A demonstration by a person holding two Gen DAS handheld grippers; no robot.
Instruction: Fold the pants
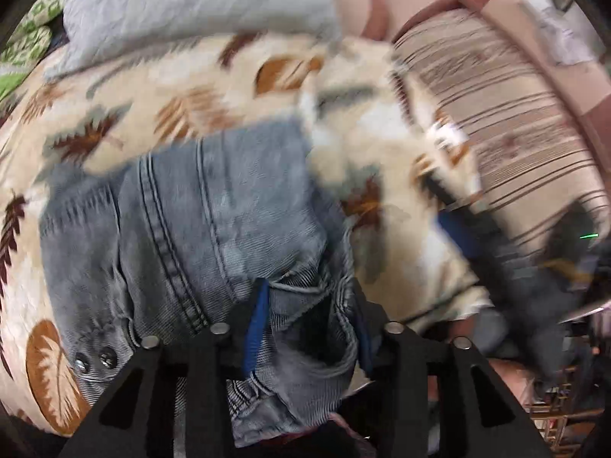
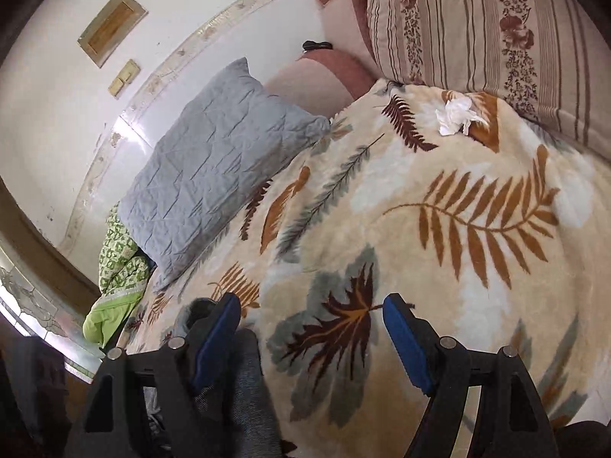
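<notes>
I have the jeans (image 1: 214, 229) bunched on the leaf-print blanket (image 2: 439, 267) because the bed gives me a wide soft surface to lay them flat on. My left gripper (image 1: 309, 316) is pinching a thick wad of denim near the waistband, just beside the two metal rivets (image 1: 93, 358); I judge I hold it there so I can drag that end over for a fold. The fingers point down into the cloth, and the blurred background suggests that hand is moving. My right gripper (image 2: 311, 339) hovers low over the blanket with its blue pads (image 2: 404, 347) spread wide and nothing between them. A dark piece of the jeans lies just beside its left finger, outside the gap. A grey pillow (image 2: 221, 164) and a crumpled tissue (image 2: 456, 114) sit well apart from my work.
</notes>
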